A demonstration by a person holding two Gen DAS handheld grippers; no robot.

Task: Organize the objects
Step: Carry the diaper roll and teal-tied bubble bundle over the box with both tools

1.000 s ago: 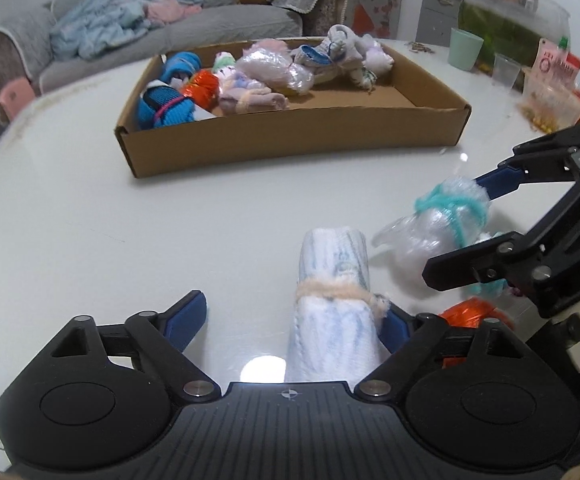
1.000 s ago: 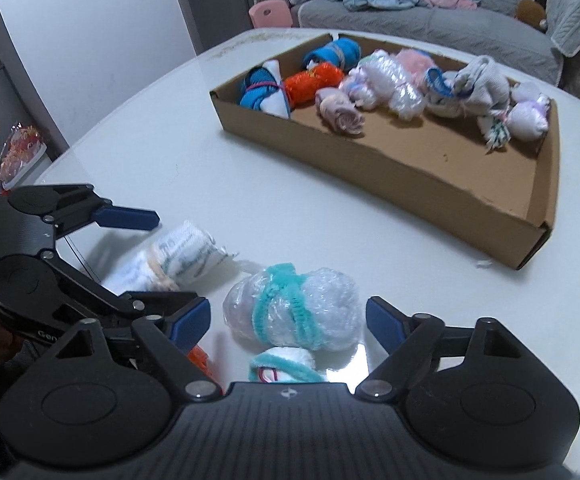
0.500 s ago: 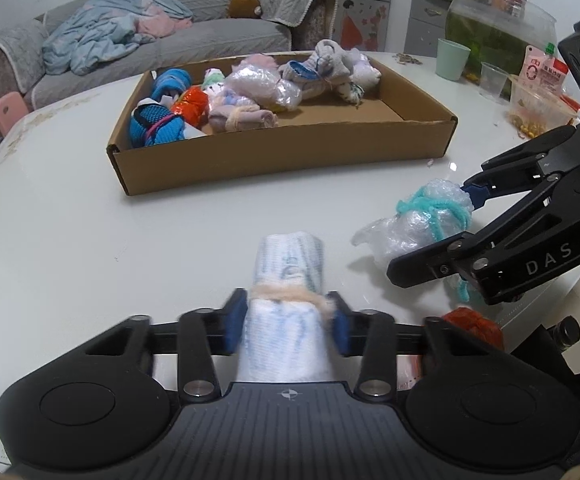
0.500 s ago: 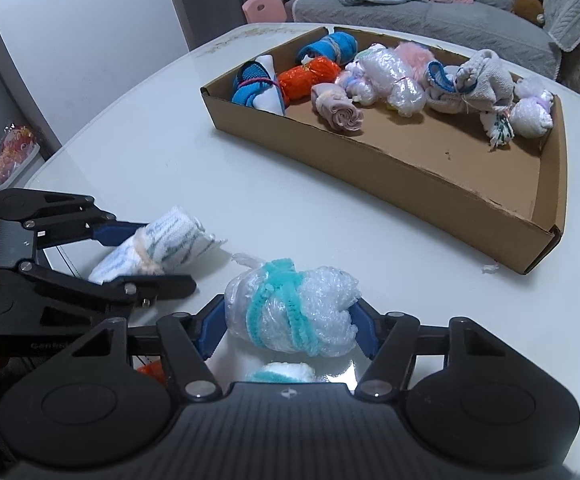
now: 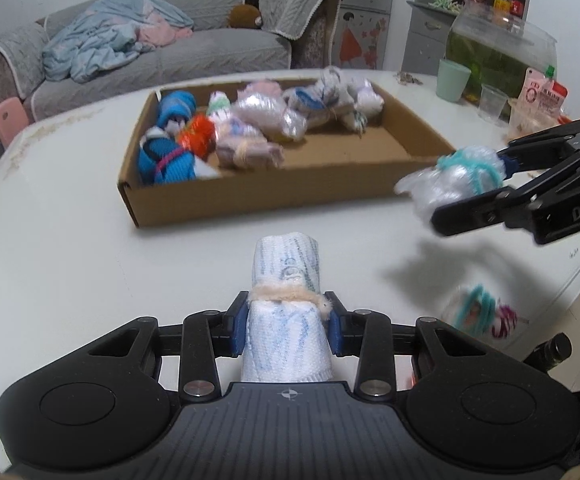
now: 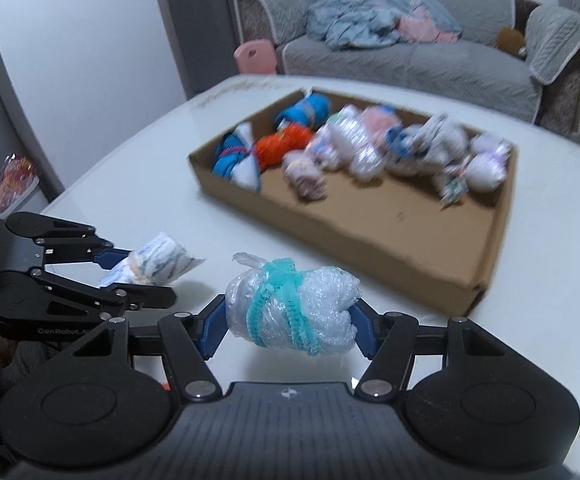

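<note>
A white cloth roll (image 5: 285,264) with blue print and a beige band sits between the blue pads of my left gripper (image 5: 285,320), whose jaws are still closing and press on it just above the white table (image 5: 69,248). My right gripper (image 6: 290,324) is shut on a bubble-wrap bundle (image 6: 294,312) tied with teal pipe cleaner, held clear of the table. In the left wrist view that bundle (image 5: 454,180) hangs at the right in the right gripper (image 5: 486,184). Ahead stands an open cardboard box (image 5: 249,204) with several tied bundles along its far side.
Another small bundle (image 5: 478,314) with teal and magenta ties lies near the table's right edge. A green cup (image 5: 454,80), a clear cup (image 5: 492,102) and a glass tank (image 5: 498,52) stand at the far right. A grey sofa (image 5: 161,52) is behind the table.
Both grippers went from open around their bundles to closed on them. Both bundles have then risen off the table, and the box looks farther ahead.
</note>
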